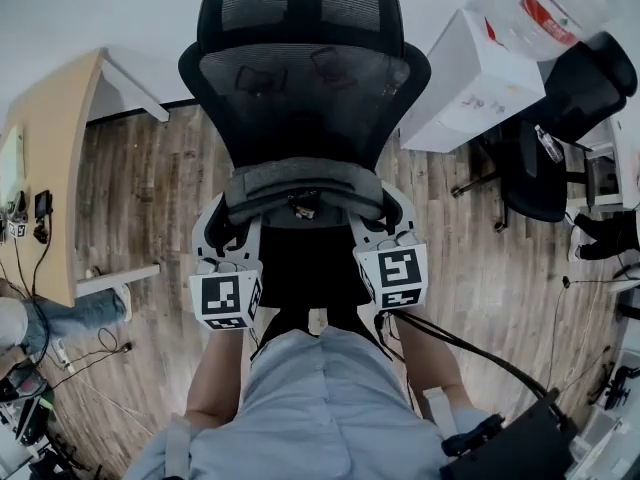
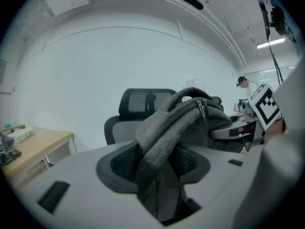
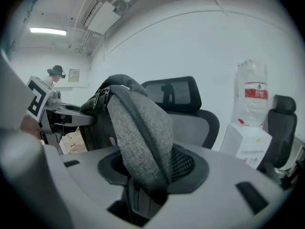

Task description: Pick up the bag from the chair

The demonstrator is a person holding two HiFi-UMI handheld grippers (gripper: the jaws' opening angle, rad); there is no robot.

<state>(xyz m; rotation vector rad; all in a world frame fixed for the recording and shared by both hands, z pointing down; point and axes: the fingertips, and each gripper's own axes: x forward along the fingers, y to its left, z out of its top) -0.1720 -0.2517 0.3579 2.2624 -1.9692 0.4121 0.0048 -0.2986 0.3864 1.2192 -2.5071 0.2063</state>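
Several pieces of furniture are standing on a wood-plank floor (image 1: 150, 198): a pale wooden desk (image 1: 55, 168) along the left, a white box (image 1: 475, 83) with a water jug (image 1: 535, 8) at upper right, and a second dark chair (image 1: 560, 128) just beyond it. A black mesh chair (image 1: 300, 78) is facing the person in the middle, backed by a white wall. Bare floor is lying open on both sides of this chair, wider on the right, while the desk's edge and loose cables are crowding the far left.

The grey bag (image 1: 300, 183) is hanging in front of the lower backrest, over the seat, spanning the gap between the two tools. The left gripper (image 1: 228, 238) is clenching a fold of the bag's grey fabric, which is running down between its jaws in the left gripper view. The right gripper (image 1: 380, 230) is likewise clamping a padded grey strap of the bag. Whether the bag's underside is touching the seat is not showing in any view.
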